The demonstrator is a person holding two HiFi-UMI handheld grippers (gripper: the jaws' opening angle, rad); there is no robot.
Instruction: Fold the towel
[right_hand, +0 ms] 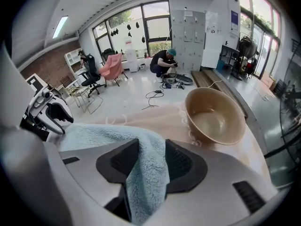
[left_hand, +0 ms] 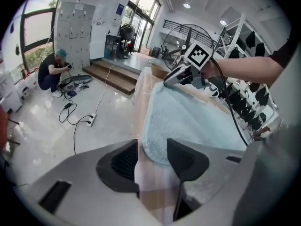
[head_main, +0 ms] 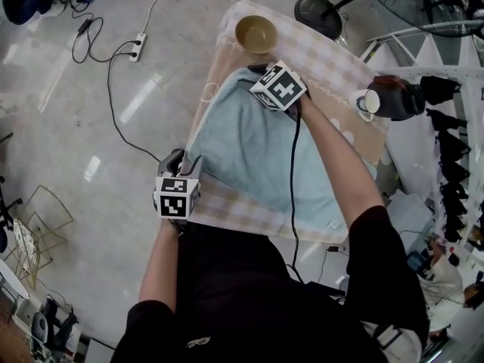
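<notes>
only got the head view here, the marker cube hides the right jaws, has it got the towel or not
observer: yes. In the right gripper view the right gripper is shut on a fold of the towel, with the cloth pinched between both pads.
operator: ok and the left one, is it gripping the near corner
observer: no. In the left gripper view the left gripper has its jaws apart. The towel's rounded corner lies on the checked tablecloth between the jaw tips, and the pads are not closed on it.
</notes>
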